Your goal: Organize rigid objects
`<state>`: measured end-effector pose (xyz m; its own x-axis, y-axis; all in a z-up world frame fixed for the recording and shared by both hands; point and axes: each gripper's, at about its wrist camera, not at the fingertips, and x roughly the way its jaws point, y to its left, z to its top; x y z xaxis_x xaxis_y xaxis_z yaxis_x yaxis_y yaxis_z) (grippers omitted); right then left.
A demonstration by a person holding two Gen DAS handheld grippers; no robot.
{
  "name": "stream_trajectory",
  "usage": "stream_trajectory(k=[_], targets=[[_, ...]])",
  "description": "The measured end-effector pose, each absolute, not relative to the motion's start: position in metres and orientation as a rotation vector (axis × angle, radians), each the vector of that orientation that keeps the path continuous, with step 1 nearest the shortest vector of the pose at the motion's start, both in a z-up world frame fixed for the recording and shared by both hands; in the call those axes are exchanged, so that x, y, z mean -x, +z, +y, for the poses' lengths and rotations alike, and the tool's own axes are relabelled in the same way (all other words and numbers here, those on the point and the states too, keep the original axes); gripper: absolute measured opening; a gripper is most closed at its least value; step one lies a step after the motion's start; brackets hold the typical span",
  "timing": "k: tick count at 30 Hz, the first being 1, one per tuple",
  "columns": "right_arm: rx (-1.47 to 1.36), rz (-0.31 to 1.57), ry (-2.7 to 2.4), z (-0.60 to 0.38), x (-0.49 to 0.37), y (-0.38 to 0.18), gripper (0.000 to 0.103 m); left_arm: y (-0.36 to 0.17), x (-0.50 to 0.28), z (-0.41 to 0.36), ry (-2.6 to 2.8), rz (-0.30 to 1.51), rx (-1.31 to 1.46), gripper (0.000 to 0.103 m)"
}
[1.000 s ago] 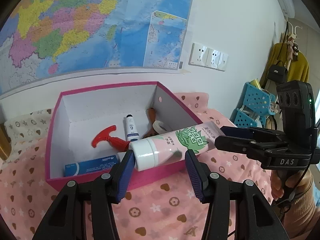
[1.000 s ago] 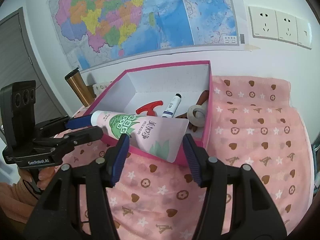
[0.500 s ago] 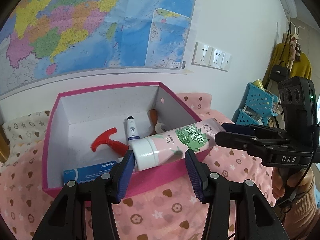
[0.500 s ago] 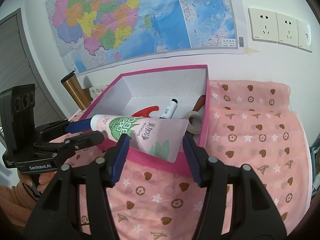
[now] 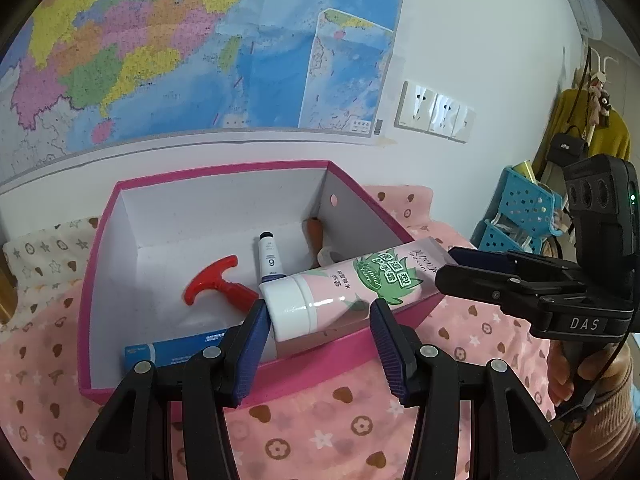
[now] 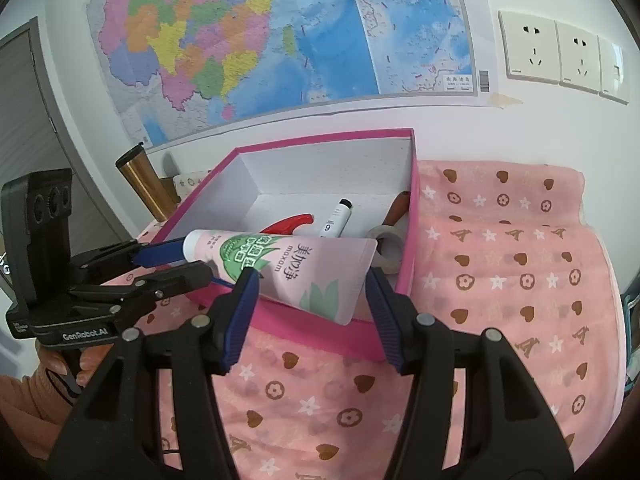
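Note:
A large pink tube with green leaf print [image 5: 344,292] is held level over the near corner of the pink box [image 5: 224,170]. My left gripper [image 5: 318,320] is shut on its white cap end. My right gripper [image 6: 306,294] is shut on its flat crimped end [image 6: 320,272]. Inside the box lie a red T-handled tool [image 5: 216,286], a white marker tube [image 5: 269,256], a blue carton [image 5: 180,350], a tape roll [image 6: 386,240] and a brown handle [image 6: 396,208].
The box stands on a pink patterned cloth [image 6: 500,280] against a white wall with a map [image 6: 280,40] and sockets [image 6: 560,56]. A bronze flask [image 6: 144,180] stands left of the box. Blue baskets [image 5: 520,216] are at the right.
Both grippers have carried the tube a little further over the box. The view has drawn slightly closer to the box.

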<state>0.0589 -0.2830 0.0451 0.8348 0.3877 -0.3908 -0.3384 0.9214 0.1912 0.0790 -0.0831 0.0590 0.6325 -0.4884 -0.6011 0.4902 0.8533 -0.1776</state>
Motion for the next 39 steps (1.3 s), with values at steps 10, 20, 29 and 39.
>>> stream_trajectory(k=[10,20,29,39], targets=[[-0.125,0.445,0.376,-0.287,-0.066,0.046,0.058,0.059,-0.083,-0.088,-0.557,0.691,-0.011,0.052],[-0.130,0.462,0.363,-0.289,-0.074,0.044,0.058,0.056,-0.090,-0.093,-0.547,0.704,-0.019,0.052],[-0.133,0.474,0.359,-0.290,-0.079,0.042,0.058,0.051,-0.095,-0.095,-0.541,0.720,-0.020,0.052],[-0.116,0.475,0.336,-0.288,-0.079,0.042,0.058,0.047,-0.100,-0.096,-0.542,0.741,-0.014,0.052]])
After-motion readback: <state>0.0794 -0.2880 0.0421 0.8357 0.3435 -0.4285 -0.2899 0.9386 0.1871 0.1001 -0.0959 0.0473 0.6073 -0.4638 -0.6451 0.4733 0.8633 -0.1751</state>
